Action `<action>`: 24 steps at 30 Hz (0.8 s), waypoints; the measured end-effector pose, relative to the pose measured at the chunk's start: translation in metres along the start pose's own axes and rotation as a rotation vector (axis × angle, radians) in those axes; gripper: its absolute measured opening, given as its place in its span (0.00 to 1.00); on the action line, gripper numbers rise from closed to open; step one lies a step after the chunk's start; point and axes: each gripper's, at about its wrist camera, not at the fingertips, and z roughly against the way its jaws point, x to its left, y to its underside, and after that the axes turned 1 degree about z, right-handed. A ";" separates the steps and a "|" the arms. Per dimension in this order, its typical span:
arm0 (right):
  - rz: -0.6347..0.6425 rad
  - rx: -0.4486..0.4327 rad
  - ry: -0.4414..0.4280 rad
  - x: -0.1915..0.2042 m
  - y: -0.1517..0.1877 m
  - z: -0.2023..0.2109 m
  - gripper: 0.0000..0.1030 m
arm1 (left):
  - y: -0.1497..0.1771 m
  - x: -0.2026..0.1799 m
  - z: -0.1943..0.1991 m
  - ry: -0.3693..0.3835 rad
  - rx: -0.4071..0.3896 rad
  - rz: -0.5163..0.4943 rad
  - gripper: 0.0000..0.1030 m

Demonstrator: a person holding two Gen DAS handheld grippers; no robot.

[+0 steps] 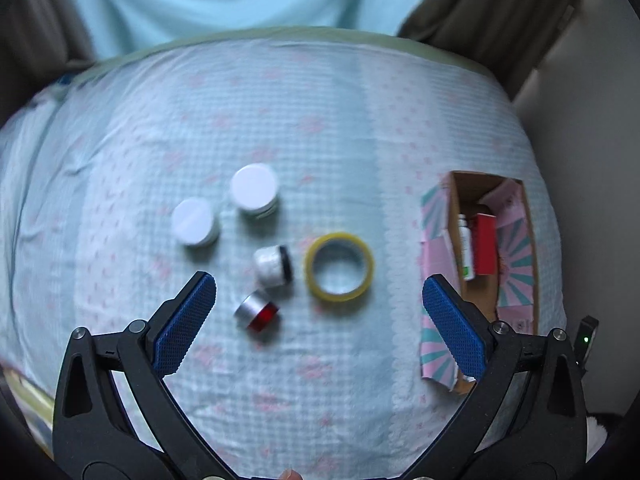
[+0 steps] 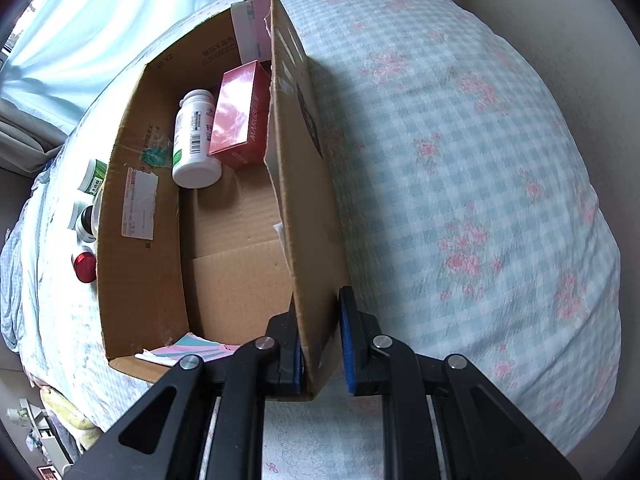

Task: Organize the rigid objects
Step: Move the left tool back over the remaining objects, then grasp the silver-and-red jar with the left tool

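Cardboard box [image 2: 160, 208] wall — right gripper [image 2: 320, 344] fingers straddling it, gapped.

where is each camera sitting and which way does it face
Left wrist: above the bed, looking down past the open left gripper at tape roll, jars and caps; a fingertip shows at the bottom edge.
Right wrist: low at the cardboard box, looking along its inside; right gripper straddles the box wall, with a visible gap on one side.
Shared: the box, white bottle, red box, red cap.
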 end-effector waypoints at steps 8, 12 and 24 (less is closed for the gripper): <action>0.006 0.006 0.007 0.001 0.000 -0.001 0.14 | 0.049 0.049 -0.033 -0.144 0.011 0.098 1.00; 0.005 0.007 0.009 0.002 0.000 -0.001 0.14 | 0.072 0.060 -0.065 -0.128 0.045 0.145 1.00; 0.037 0.007 0.033 0.006 -0.001 -0.002 0.14 | 0.101 0.060 -0.168 -0.083 0.039 -0.078 1.00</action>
